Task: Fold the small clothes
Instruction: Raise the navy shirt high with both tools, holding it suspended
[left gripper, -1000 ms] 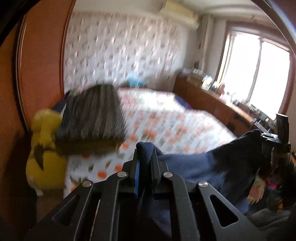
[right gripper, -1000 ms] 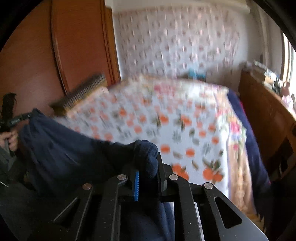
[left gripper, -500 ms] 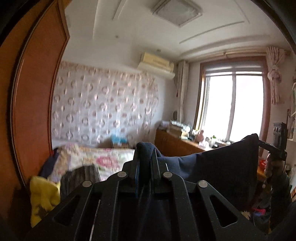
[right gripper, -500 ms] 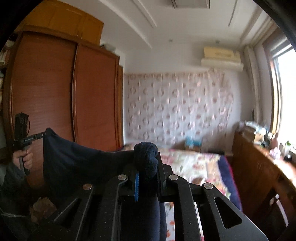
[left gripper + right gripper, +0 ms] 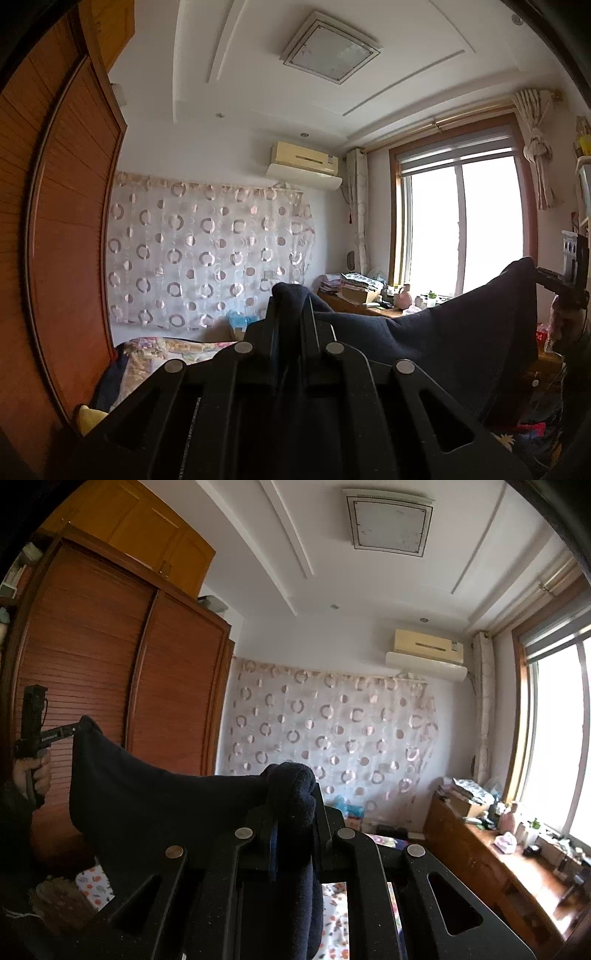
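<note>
A bedroom fills both views: a white ceiling with a square lamp (image 5: 330,46), a wooden wardrobe (image 5: 122,686) along one side, a sheer curtain (image 5: 207,254) printed with rings across the far wall, an air conditioner (image 5: 426,653) above it, and a bright window (image 5: 461,229) over a cluttered wooden counter (image 5: 491,853). A flowered bed (image 5: 162,350) lies low in the room, well below both tools. Up in the open air, a dark blue garment (image 5: 443,343) is stretched between the two grippers, its top edge sagging slightly in the middle. The left gripper (image 5: 290,332) is clamped narrowly on one bunched corner, with cloth poking up above the fingertips. The right gripper (image 5: 293,812) is pinched onto the opposite corner, a thick roll of fabric bulging over its jaws and hanging down between them. From each wrist view the other tool appears at the far corner of the cloth. The garment hangs clear of the bed, the wardrobe and the counter.
</note>
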A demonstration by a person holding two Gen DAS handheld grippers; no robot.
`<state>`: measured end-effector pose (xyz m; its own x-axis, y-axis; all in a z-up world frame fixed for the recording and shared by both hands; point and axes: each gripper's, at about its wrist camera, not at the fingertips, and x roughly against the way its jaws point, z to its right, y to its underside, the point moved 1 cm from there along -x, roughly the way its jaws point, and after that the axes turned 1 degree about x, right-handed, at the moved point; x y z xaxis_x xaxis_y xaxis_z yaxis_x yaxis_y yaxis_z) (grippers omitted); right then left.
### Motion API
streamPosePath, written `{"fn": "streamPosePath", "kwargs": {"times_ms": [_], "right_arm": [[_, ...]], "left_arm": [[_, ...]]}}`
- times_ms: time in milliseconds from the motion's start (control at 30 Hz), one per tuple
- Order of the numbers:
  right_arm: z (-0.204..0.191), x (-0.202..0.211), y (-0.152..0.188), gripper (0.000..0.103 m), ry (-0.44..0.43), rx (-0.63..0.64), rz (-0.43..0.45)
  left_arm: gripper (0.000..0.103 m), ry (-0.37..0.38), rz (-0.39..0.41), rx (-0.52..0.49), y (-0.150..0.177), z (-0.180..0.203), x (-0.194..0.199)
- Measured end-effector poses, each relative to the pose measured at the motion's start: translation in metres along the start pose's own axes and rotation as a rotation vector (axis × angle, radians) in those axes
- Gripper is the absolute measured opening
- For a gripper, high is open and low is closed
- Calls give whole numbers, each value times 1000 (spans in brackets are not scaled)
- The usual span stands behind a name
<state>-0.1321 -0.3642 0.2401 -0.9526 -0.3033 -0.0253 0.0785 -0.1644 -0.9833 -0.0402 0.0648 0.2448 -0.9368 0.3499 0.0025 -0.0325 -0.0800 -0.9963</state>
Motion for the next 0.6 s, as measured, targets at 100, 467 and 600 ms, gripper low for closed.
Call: {"fn": "streamPosePath", "kwargs": {"times_ms": [100, 467, 600], "right_arm": [[-2, -9, 6, 13, 14, -9, -27], [24, -144, 60, 13, 67, -36, -306], [33, -217, 109, 13, 69, -66, -472]], "left_arm": [[10, 1, -27, 10, 8, -2, -19], [10, -67, -239, -7, 103, -29, -164], [10, -99, -376, -27, 164, -49, -239]]}}
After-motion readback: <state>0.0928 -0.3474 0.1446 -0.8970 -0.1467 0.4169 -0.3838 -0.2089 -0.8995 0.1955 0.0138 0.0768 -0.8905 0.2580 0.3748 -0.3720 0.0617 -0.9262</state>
